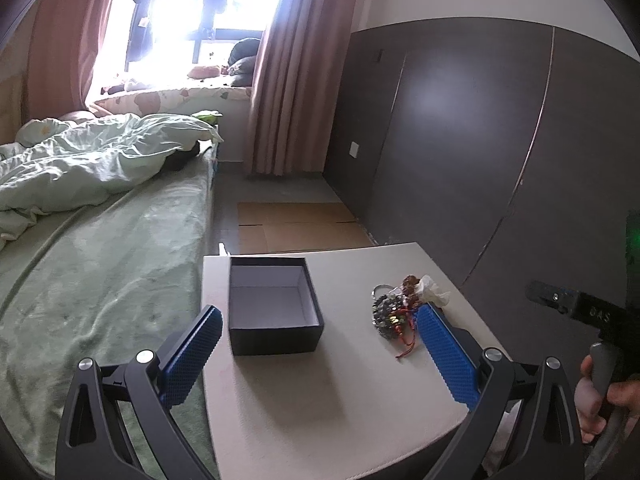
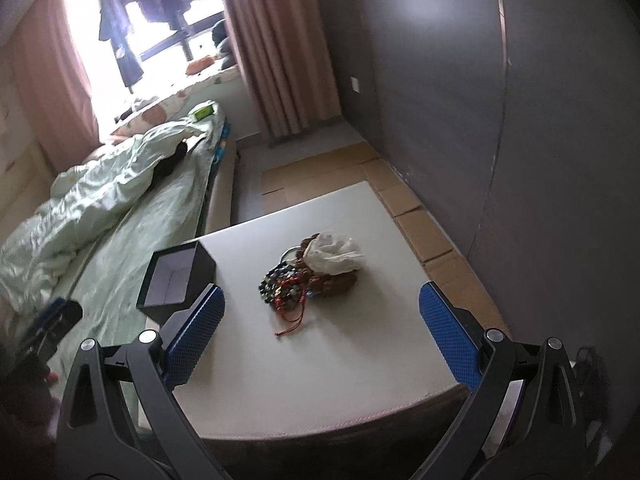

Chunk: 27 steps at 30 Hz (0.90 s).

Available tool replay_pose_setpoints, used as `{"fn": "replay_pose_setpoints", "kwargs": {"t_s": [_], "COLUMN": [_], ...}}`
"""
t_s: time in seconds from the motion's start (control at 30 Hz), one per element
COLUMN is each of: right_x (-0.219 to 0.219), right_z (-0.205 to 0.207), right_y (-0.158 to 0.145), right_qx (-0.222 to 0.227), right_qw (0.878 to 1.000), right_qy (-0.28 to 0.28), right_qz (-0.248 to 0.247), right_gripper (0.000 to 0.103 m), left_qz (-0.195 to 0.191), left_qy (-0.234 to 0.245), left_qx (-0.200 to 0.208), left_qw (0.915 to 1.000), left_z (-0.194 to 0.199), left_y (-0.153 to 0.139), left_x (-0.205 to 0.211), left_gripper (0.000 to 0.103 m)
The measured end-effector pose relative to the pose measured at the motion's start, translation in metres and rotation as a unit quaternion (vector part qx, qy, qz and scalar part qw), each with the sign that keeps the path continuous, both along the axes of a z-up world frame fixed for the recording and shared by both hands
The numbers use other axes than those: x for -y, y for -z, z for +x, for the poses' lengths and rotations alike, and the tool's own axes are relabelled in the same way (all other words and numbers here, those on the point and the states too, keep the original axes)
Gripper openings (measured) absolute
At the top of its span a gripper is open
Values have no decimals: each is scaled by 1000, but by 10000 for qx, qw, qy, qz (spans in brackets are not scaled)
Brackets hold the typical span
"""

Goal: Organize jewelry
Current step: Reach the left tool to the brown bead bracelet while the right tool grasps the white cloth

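An open, empty dark box (image 1: pixel 274 308) stands on the white table (image 1: pixel 320 392) at its left side; it also shows in the right wrist view (image 2: pixel 176 276). A pile of bead bracelets with a red cord (image 1: pixel 390 316) lies to the right of the box, next to a white crumpled cloth (image 1: pixel 434 290). In the right wrist view the pile (image 2: pixel 292 284) and cloth (image 2: pixel 334 256) lie mid-table. My left gripper (image 1: pixel 318 314) is open, above the table's near part, with the box between its fingers' line of sight. My right gripper (image 2: pixel 322 294) is open and empty, short of the pile.
A bed with green sheet (image 1: pixel 100 272) and rumpled duvet (image 1: pixel 92 156) lies left of the table. Flattened cardboard (image 1: pixel 296 224) covers the floor beyond. A dark wall panel (image 1: pixel 460 140) runs along the right. The other handheld gripper's body (image 1: pixel 588 316) shows at right.
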State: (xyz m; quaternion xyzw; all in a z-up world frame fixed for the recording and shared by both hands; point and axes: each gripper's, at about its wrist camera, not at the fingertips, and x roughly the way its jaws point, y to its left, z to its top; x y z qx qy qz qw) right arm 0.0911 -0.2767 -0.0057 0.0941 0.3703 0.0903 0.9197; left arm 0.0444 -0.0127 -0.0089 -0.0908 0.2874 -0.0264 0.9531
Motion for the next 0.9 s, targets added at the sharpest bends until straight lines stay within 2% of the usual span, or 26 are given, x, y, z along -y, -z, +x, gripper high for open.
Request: {"fn": "replay_pose_setpoints", "kwargs": {"t_s": [0.13,0.27,0.33,0.4,0.47,0.57,0.67,0.9], "right_x": [15,34,43,51,57,59,59,53], "right_z": [14,32,41,51,61,77,93,128], "right_y": [7,21,28,37,43,55,67,88], "right_qx": [-139,-308,-413,-579,-700,-942,-1199,-1507], "right_qw": [9992,9960,9929,9887,9851,9787,9742,9702], "right_qy": [120,215,259,337,349,314,355,461], "right_qz": [343,812,1085,1344,1535,1797,1876,1841], "right_gripper": [97,97,97,94,82,78,71,69], "left_qz": [-56,105,217,91,-209,-251,-305,-278], "left_qy": [189,340,345,392,448,501,651,1013], "left_qx": [-116,-260,-399,-528,-673,-895,-1005,-1130], "left_qw": [9997,9990,9984,9978,9965,9944,9923,9880], "left_z": [18,38,48,59,71,94,113,153], "left_y": [6,10,12,13,16,21,22,31], "left_x": [12,27,35,36,34,38,46,72], "left_gripper": [95,95,90,82,77,70,64,55]}}
